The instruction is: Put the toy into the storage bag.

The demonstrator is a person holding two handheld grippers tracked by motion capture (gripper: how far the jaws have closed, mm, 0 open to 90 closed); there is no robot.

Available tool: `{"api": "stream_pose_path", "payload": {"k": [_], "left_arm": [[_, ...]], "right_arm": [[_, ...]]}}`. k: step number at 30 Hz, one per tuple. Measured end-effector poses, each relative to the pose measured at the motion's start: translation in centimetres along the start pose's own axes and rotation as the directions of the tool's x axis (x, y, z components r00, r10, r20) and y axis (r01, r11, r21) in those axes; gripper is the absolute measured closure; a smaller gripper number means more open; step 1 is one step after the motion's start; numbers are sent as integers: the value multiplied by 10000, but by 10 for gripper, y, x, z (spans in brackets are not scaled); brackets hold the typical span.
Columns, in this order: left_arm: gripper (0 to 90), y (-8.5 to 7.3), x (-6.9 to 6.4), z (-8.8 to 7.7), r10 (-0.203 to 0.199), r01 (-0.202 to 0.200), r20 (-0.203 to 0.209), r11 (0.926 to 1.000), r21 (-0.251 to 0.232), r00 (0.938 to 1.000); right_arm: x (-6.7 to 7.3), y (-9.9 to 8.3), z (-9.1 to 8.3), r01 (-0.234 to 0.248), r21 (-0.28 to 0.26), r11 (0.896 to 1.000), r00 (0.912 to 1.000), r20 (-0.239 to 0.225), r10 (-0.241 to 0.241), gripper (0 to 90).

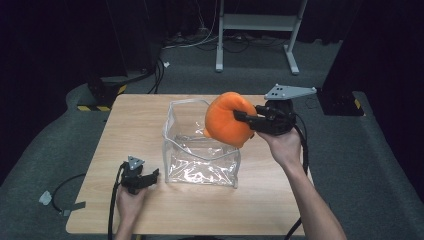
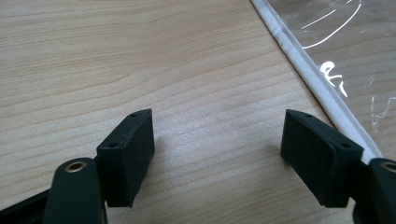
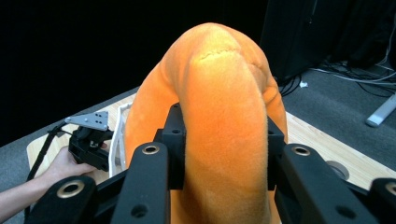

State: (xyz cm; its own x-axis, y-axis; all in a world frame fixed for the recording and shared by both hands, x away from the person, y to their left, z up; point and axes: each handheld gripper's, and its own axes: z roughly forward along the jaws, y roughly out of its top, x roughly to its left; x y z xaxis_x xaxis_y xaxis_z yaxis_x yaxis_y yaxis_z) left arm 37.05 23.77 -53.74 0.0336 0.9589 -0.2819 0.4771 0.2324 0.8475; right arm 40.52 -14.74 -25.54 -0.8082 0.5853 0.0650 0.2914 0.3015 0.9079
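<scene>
Over the light wooden bench [image 1: 150, 210], the clear plastic open-topped bag [image 1: 200, 165] stands ready. Lower the orange plush toy [image 1: 227, 125], clamped by the right hand-held gripper [image 1: 245, 118], centrally inside. The left hand-held gripper [image 1: 150, 177], jaws wide and empty, could steady the rim.

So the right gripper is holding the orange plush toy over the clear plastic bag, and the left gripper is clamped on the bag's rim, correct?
Not quite. The left gripper is not on the clear plastic bag: the left gripper view shows its jaws open over bare wooden table, beside the bag's white edge. The right gripper does hold the orange plush toy over the bag.
</scene>
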Motion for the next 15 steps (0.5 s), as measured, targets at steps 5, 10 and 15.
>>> {"api": "stream_pose_path", "payload": {"k": [5, 10, 15], "left_arm": [[258, 0, 0, 0, -13, 13, 4, 10000, -1, 10000], [258, 0, 0, 0, -14, 14, 7, 10000, -3, 10000], [257, 0, 0, 0, -7, 7, 5, 10000, 0, 10000]], "right_arm": [[4, 3, 6, 54, 25, 10000, 9999, -130, -53, 657], [7, 5, 11, 72, 47, 10000, 9997, -215, -71, 657], [11, 8, 17, 174, 75, 9998, 9993, -321, -171, 656]]}}
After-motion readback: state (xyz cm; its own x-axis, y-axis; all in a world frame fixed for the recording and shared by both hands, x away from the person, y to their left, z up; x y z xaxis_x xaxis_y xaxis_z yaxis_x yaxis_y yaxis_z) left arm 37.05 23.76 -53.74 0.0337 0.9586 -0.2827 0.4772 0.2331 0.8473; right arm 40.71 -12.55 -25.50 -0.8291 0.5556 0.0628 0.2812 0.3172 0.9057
